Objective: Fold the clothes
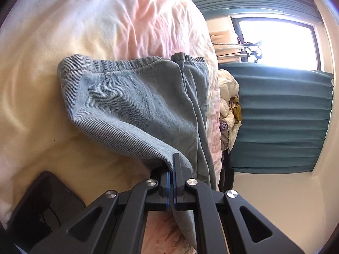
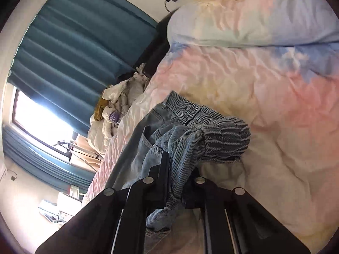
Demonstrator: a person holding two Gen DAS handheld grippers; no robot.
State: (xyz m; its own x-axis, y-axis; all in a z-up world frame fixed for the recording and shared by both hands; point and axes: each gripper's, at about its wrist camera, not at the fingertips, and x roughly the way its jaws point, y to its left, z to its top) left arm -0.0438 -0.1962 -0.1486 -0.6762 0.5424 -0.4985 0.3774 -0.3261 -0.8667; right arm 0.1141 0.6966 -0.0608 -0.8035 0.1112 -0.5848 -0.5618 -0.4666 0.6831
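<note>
This is a bedroom at home: a soft bed [image 2: 264,97], a pillow [image 2: 254,21] at 1 o'clock, teal curtains [image 2: 84,48] at 10 o'clock.

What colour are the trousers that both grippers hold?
The trousers are light blue denim with an elastic waistband; the left wrist view shows them best.

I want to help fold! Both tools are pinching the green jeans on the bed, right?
Nearly. The jeans are light blue denim, not green; the green thing is the curtain by the window. The left wrist view shows it. Both the left tool and the right tool do pinch them on the bed.
</note>
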